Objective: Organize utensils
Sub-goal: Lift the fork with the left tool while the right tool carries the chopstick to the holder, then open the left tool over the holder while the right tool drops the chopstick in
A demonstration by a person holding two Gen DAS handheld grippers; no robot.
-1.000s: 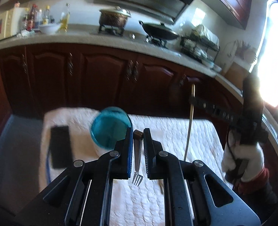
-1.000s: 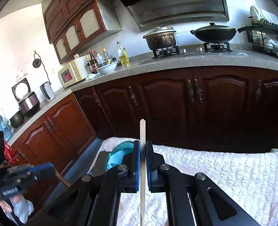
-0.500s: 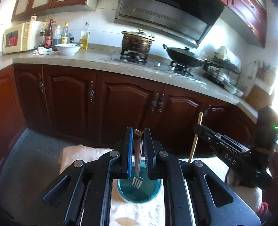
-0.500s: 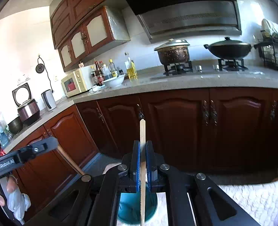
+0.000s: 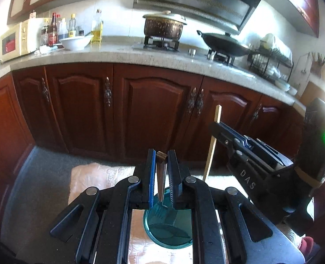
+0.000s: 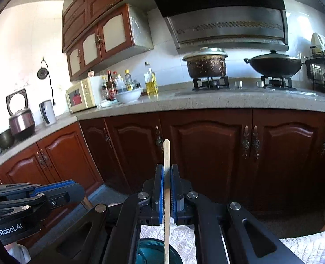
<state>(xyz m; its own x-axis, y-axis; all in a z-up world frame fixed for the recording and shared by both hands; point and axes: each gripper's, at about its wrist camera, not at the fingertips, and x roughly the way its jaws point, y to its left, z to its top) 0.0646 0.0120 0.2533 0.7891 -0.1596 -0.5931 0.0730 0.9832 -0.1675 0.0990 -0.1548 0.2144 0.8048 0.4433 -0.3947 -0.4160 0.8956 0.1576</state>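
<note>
My left gripper (image 5: 161, 154) is shut on a metal fork (image 5: 161, 177) that hangs tines down; the tines dip into the mouth of a teal cup (image 5: 169, 228) standing on the white quilted cloth (image 5: 89, 176). My right gripper (image 6: 166, 167) is shut on a pale wooden chopstick (image 6: 166, 154) held upright, its lower end over the same teal cup (image 6: 151, 253). In the left wrist view the right gripper (image 5: 215, 127) sits to the right with the chopstick (image 5: 213, 140). The right wrist view shows the left gripper (image 6: 74, 190) at the lower left.
Dark red cabinet doors (image 5: 153, 110) run under a speckled counter (image 5: 118, 55) with a stove, a pot (image 5: 163, 27), a wok (image 5: 224, 41), a white bowl (image 5: 75, 43), bottles and a microwave (image 5: 15, 40). A dish rack (image 5: 270, 63) stands at the right. Grey floor (image 5: 30, 187) lies left of the cloth.
Both grippers moved toward the cup's side of the cloth; the cup now sits right under the fork and chopstick. The fork's tines have come down into the cup's mouth.
</note>
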